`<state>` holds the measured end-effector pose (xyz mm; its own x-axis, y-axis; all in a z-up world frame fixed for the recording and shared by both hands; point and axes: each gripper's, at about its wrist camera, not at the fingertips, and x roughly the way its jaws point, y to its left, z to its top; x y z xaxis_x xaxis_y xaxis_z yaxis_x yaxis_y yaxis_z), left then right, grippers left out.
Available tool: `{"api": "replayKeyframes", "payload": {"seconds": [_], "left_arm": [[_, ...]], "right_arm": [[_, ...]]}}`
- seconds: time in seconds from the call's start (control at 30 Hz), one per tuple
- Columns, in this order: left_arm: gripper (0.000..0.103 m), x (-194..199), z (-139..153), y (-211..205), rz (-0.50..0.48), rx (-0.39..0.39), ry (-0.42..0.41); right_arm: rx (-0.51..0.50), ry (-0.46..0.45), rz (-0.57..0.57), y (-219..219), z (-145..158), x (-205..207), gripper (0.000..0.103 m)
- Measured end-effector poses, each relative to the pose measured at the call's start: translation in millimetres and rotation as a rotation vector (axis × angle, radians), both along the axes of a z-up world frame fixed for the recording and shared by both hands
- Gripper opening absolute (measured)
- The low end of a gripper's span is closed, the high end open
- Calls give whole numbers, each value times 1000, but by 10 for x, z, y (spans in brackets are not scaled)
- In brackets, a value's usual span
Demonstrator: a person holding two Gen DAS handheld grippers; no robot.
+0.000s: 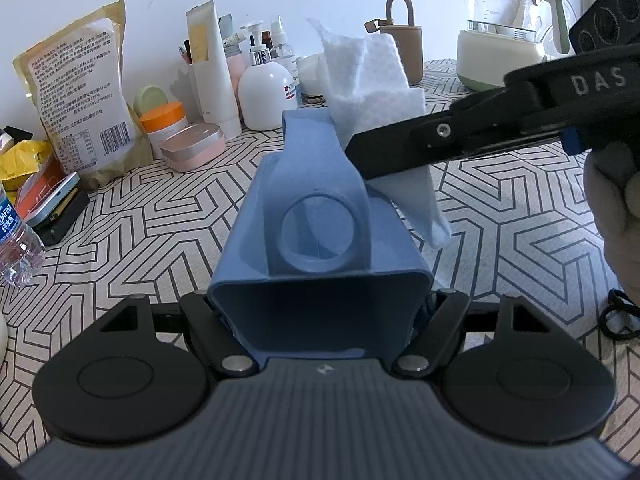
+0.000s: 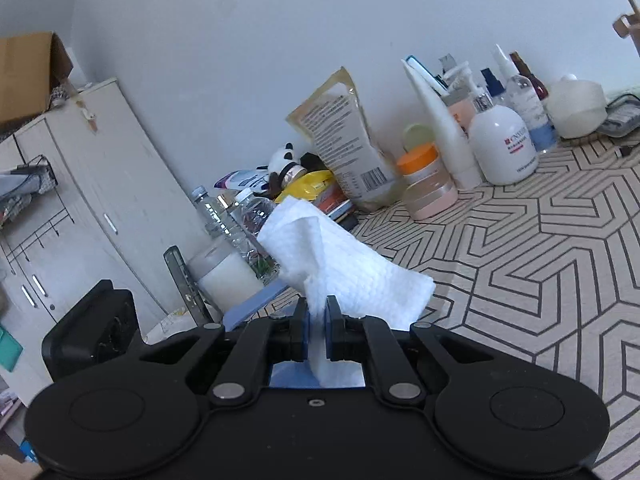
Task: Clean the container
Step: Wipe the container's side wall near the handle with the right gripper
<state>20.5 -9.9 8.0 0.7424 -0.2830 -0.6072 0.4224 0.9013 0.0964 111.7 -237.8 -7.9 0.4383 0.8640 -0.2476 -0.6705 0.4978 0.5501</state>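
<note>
A blue container [image 1: 320, 236] with a strap handle and a round hole lies on its side between my left gripper's jaws, its open mouth toward the camera. My left gripper [image 1: 320, 304] is shut on it and holds it above the patterned table. My right gripper [image 2: 318, 316] is shut on a white wipe [image 2: 340, 264]. In the left wrist view the right gripper [image 1: 360, 152] comes in from the right and presses the wipe [image 1: 372, 80] against the container's far right side. A strip of the blue container [image 2: 256, 304] shows below the wipe in the right wrist view.
A patterned tablecloth [image 1: 520, 208] covers the table. Along the wall stand a snack bag [image 1: 84, 92], bottles and tubes [image 1: 264, 88], an orange-lidded jar [image 1: 164, 120], a pink tin [image 1: 196, 146] and a kettle [image 1: 508, 28]. A water bottle [image 1: 16, 240] lies at left.
</note>
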Motion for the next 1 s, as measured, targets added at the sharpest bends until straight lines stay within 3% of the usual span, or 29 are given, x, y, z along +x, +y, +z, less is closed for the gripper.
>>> {"api": "replayKeyframes", "payload": {"seconds": [0.47, 1.0], "left_arm": [[76, 17, -5, -4, 0, -3, 6], [75, 54, -3, 31, -11, 10, -5]], "right_arm": [[40, 23, 136, 133, -29, 6, 10], [85, 77, 89, -30, -98, 123, 6]]}}
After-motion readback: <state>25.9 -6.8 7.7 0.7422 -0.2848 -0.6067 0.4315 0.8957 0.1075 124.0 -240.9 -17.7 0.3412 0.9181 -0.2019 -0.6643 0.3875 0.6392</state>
